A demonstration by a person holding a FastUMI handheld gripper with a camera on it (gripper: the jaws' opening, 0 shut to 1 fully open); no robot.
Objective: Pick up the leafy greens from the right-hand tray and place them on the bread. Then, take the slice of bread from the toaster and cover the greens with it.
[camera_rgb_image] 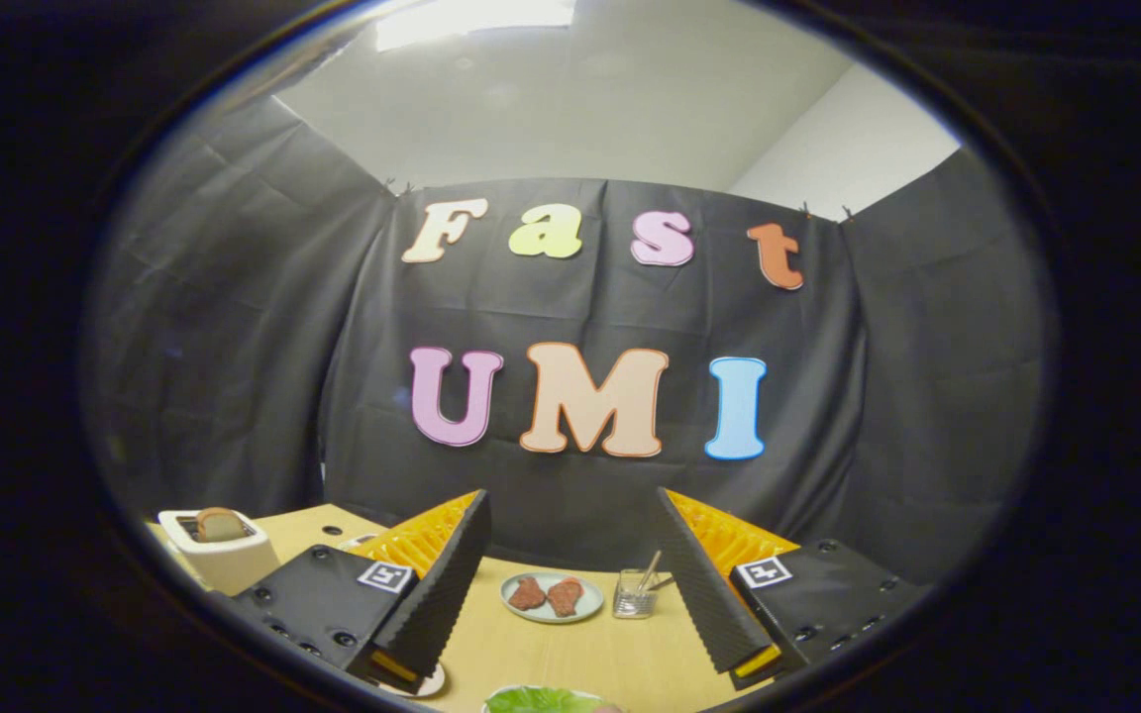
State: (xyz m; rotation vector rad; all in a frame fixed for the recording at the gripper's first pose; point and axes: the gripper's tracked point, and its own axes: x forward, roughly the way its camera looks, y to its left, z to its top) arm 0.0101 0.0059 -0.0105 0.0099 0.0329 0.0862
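Tongs released, fingers spread wide — leafy greens lie on the bench between and below the fingertips

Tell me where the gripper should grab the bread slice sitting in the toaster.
Grip the crust edge of the bread slice that stands up out of the toaster, coming from above with a finger on each flat face. Only that top part is exposed. The gripper is open, holding nothing.
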